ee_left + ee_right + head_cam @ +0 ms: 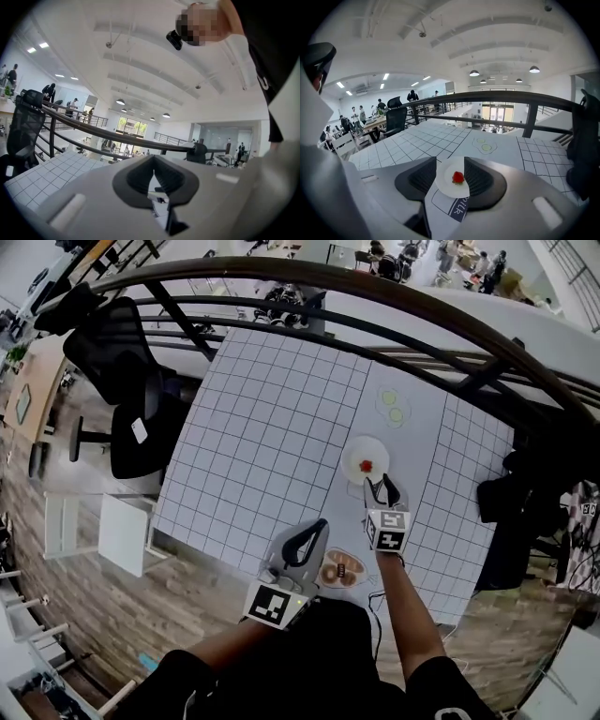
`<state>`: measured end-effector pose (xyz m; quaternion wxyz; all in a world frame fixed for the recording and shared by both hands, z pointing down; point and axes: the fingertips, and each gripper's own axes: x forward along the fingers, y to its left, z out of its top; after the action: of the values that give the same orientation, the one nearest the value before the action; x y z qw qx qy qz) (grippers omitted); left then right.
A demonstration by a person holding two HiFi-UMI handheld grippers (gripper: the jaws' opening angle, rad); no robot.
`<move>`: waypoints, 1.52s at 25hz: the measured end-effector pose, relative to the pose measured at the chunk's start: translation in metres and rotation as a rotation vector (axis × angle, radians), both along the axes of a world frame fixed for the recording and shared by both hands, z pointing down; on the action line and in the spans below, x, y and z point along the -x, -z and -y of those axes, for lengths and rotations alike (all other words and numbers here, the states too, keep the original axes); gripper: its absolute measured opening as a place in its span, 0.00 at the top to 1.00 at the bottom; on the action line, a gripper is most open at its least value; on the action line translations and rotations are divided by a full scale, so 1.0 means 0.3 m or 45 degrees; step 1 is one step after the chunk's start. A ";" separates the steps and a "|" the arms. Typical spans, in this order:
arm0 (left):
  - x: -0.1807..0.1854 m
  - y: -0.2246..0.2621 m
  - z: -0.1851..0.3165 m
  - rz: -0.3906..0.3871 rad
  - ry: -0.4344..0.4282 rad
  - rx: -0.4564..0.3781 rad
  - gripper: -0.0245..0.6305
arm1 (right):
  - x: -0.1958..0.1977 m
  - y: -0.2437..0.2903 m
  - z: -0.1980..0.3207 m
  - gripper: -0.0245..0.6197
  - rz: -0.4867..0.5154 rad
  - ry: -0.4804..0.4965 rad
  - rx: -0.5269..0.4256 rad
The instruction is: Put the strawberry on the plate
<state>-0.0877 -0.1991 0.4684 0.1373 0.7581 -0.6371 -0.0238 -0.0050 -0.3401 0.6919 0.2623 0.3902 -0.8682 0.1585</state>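
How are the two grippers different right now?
The right gripper has its jaws apart; the left gripper has them together. The right gripper aims at the plate holding the strawberry; the left gripper is farther back from it. Both hold nothing.

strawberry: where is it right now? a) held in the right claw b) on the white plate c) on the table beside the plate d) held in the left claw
b: the strawberry lies on the white plate, seen beyond the open, empty right claw.
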 end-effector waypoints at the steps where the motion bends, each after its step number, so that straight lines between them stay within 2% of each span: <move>1: -0.002 0.004 -0.007 0.015 -0.010 -0.007 0.95 | -0.002 0.021 -0.020 0.68 0.010 -0.009 -0.004; 4: -0.011 0.004 -0.029 0.024 -0.056 0.010 0.95 | -0.023 0.097 -0.068 0.68 0.047 -0.070 -0.020; 12: -0.019 0.093 -0.134 -0.001 -0.119 -0.078 0.95 | -0.032 0.321 -0.266 0.69 0.183 -0.158 -0.052; 23: -0.054 0.180 -0.338 -0.025 -0.214 -0.201 0.95 | -0.043 0.664 -0.575 0.75 0.291 -0.220 -0.271; 26: -0.060 0.172 -0.407 -0.030 -0.245 -0.207 0.95 | -0.050 0.741 -0.684 0.78 0.315 -0.242 -0.302; 29: -0.054 0.153 -0.460 -0.043 -0.260 -0.196 0.95 | -0.050 0.799 -0.779 0.85 0.345 -0.265 -0.328; 35: -0.046 0.167 -0.570 -0.044 -0.240 -0.206 0.95 | -0.046 0.815 -0.931 0.95 0.356 -0.224 -0.323; 38: -0.055 0.177 -0.620 -0.026 -0.217 -0.216 0.95 | -0.059 0.839 -0.999 0.96 0.388 -0.207 -0.338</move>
<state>-0.0712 -0.0131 0.4152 0.0807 0.8181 -0.5647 -0.0735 0.0127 -0.0403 0.4401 0.0607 0.4616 -0.8768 0.1204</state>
